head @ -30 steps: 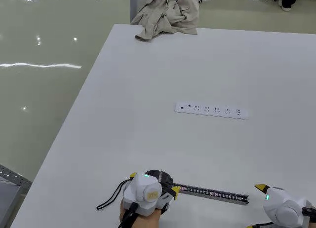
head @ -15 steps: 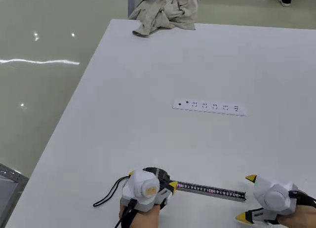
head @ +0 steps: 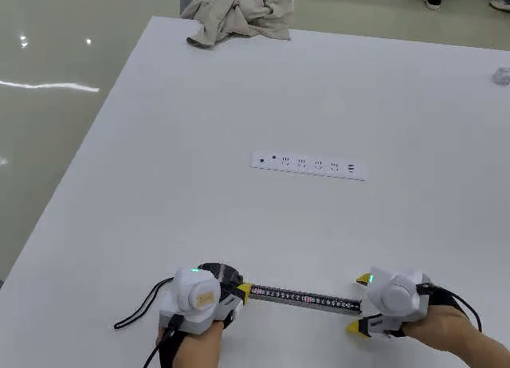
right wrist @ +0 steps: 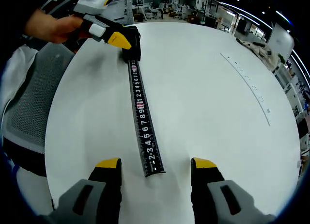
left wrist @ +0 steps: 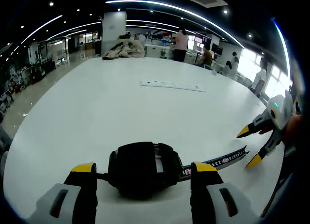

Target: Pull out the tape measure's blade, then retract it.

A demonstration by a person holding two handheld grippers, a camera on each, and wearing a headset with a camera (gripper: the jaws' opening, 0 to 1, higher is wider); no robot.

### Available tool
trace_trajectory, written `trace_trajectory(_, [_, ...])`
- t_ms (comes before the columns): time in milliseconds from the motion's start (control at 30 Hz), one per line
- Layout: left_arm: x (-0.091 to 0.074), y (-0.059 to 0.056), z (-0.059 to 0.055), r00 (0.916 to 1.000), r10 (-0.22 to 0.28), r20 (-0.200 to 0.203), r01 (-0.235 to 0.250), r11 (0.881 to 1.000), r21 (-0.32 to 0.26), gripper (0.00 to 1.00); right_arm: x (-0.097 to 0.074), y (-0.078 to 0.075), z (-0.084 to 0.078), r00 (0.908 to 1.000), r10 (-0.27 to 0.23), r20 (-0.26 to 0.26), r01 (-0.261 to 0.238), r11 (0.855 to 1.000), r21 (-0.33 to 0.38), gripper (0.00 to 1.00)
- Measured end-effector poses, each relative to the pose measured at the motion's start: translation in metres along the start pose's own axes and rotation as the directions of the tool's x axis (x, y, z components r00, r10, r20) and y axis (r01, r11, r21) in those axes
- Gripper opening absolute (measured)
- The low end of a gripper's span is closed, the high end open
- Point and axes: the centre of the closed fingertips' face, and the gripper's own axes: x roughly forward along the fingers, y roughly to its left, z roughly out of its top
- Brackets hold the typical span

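Observation:
The black tape measure (left wrist: 143,168) lies on the white table (head: 239,105) at its near edge, with my left gripper (left wrist: 145,168) shut on its case. In the head view the case (head: 223,271) sits in that gripper (head: 217,282) and the blade (head: 303,298) runs out to the right, flat on the table. The blade's hooked end (right wrist: 154,169) lies between the jaws of my right gripper (right wrist: 156,163), which stands open around it without touching. A black wrist strap (head: 139,311) trails left from the case.
A white power strip (head: 309,166) lies across the middle of the table. A crumpled beige cloth (head: 231,13) sits at the far left corner. The table's left edge (head: 76,169) drops to a glossy floor. People stand far off in the left gripper view.
My right gripper has moved left along the table, and its jaws now flank the blade's end. The left gripper and the case have kept still. The head camera has shifted.

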Motion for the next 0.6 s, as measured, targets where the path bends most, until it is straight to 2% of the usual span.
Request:
trace_trajectory(100, [0.0004, -0.0002, 0.0010, 1.0000, -0.002, 0.002, 0.002, 1.000, 0.001, 0.76, 0.0025, -0.0006, -0.0024, 0.9999, 0.009, -0.006, -0.009, 1.000, 0.002, 0.57])
trace_trajectory(233, [0.0011, 0.0000, 0.0021, 1.0000, -0.003, 0.002, 0.003, 1.000, 0.001, 0.74, 0.0034, 0.0025, -0.0032, 0.9994, 0.032, -0.010, -0.033, 0.999, -0.007, 0.48])
trace_trajectory(400, [0.0021, 0.0016, 0.0017, 1.0000, 0.002, -0.003, -0.002, 1.000, -0.006, 0.72, 0.0019, -0.0021, -0.0026, 0.9993, 0.035, -0.014, -0.035, 0.999, -0.004, 0.42])
trace_trajectory(600, [0.0025, 0.0027, 0.0029, 1.0000, 0.003, -0.003, -0.003, 1.000, -0.011, 0.70, 0.0021, -0.0005, -0.0052, 0.9987, 0.039, -0.032, -0.041, 0.998, -0.052, 0.37])
